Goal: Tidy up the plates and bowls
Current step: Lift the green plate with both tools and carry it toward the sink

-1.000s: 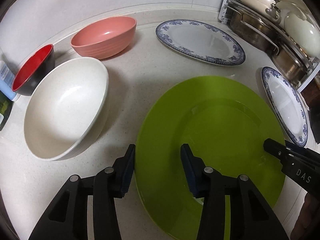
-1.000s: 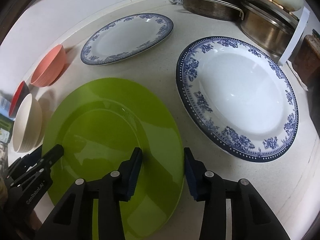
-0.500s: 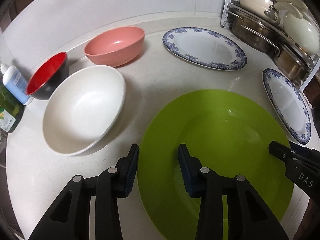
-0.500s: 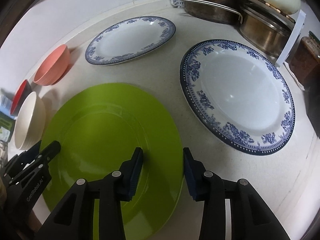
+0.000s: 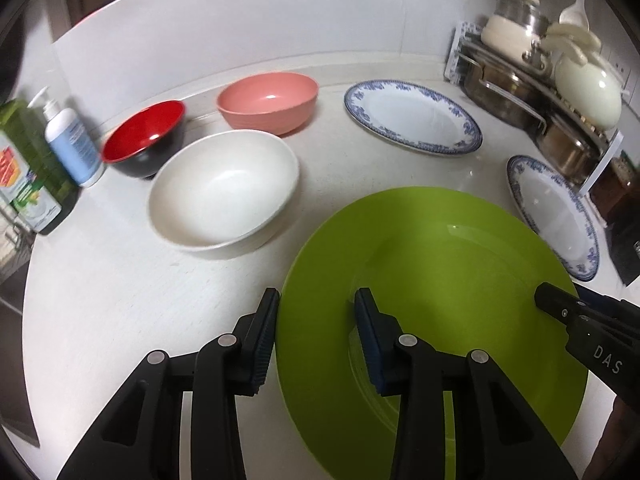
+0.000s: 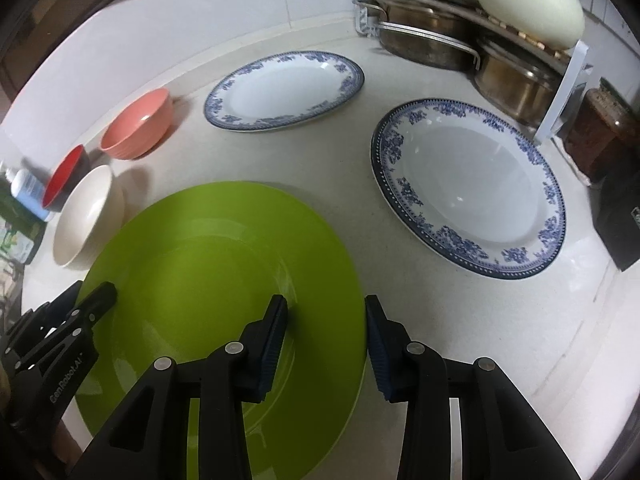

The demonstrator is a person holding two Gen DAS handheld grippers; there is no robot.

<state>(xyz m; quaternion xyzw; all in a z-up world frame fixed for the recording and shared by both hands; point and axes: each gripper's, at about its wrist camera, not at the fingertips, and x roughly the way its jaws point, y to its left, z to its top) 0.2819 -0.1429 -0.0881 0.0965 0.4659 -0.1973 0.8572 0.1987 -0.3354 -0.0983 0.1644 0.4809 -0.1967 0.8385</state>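
Note:
A large green plate (image 5: 440,280) (image 6: 208,264) is held between both grippers, raised off the white counter. My left gripper (image 5: 316,336) grips its left rim, one finger under, one over. My right gripper (image 6: 326,344) grips its right rim the same way. A round blue-rimmed plate (image 6: 468,188) (image 5: 556,216) lies right of it. An oval blue-rimmed plate (image 6: 284,90) (image 5: 412,118) lies at the back. A white bowl (image 5: 224,192), a pink bowl (image 5: 268,102) and a red-and-black bowl (image 5: 146,136) stand on the left.
A rack of steel pots and cream lids (image 6: 480,20) fills the back right corner. A pump bottle (image 5: 70,140) and a green carton (image 5: 24,168) stand at the far left. A dark jar (image 6: 600,132) and a black box (image 6: 620,220) sit at the right edge.
Both grippers have risen and drawn back with the green plate, so the counter, bowls and plates look smaller and more of the left side shows.

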